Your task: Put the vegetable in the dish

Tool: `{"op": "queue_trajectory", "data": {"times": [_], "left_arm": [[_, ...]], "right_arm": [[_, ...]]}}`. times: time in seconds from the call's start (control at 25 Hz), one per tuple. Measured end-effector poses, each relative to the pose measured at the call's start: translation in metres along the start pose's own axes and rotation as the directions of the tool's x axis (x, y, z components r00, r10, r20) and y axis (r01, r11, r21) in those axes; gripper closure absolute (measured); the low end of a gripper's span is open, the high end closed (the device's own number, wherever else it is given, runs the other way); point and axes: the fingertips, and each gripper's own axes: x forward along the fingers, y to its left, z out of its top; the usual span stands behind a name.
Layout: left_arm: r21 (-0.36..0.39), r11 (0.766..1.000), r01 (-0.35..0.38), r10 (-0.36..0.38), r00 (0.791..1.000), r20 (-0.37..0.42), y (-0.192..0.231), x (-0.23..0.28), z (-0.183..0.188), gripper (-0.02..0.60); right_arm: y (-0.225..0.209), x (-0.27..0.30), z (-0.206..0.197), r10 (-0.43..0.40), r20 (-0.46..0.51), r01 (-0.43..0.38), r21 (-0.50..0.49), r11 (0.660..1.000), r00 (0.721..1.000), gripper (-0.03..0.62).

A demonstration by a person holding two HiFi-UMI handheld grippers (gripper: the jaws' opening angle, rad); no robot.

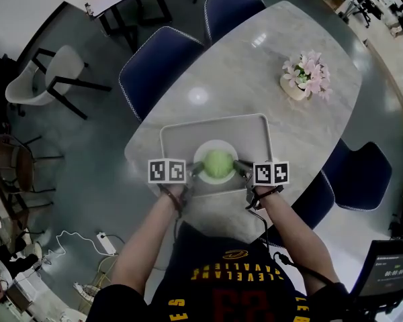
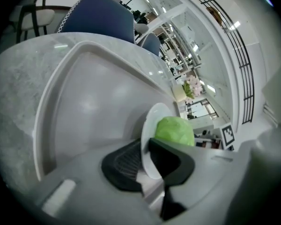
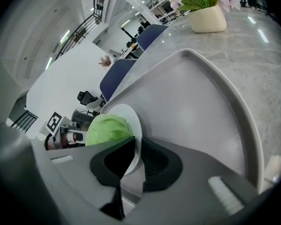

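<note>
A round green cabbage sits in a white dish that rests on a grey tray. My left gripper meets the dish from the left and my right gripper from the right. In the left gripper view the dish rim stands between the jaws of the left gripper, against the pads, with the cabbage just beyond. The right gripper view shows the same: the rim is pinched in the right gripper, with the cabbage behind it.
The tray's raised rim surrounds the dish on a marble table. A pot of pink flowers stands at the far right. Blue chairs ring the table. The person's arms reach in from the near edge.
</note>
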Motion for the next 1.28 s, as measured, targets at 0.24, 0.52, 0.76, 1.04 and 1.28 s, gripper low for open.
{"op": "queue_trajectory", "data": {"times": [0.24, 0.52, 0.76, 1.04, 1.28], "left_arm": [[0.071, 0.996, -0.059, 0.058, 0.998, 0.011, -0.0003, 0.0011, -0.0001, 0.522], [0.170, 0.977, -0.131, 0.132, 0.991, 0.004, 0.0000, 0.0028, 0.0011, 0.506], [0.240, 0.951, -0.196, 0.201, 0.980, 0.004, 0.0007, 0.0039, 0.0018, 0.492], [0.364, 0.892, -0.268, 0.292, 0.956, -0.012, 0.0012, 0.0046, -0.0005, 0.482], [0.376, 0.884, -0.278, 0.305, 0.952, -0.014, 0.0017, 0.0032, -0.0007, 0.480]], "right_arm": [[-0.0035, 0.0004, -0.0001, -0.016, -0.001, 0.016, -0.031, 0.999, 1.000, 0.546], [-0.0039, -0.0006, 0.0028, -0.055, -0.012, 0.054, -0.129, 0.990, 0.998, 0.543], [-0.0073, -0.0004, 0.0038, -0.107, -0.024, 0.100, -0.205, 0.974, 0.994, 0.537], [-0.0074, -0.0018, 0.0060, -0.156, -0.027, 0.142, -0.279, 0.950, 0.987, 0.534], [-0.0074, -0.0008, 0.0039, -0.211, -0.034, 0.183, -0.374, 0.909, 0.977, 0.536]]}}
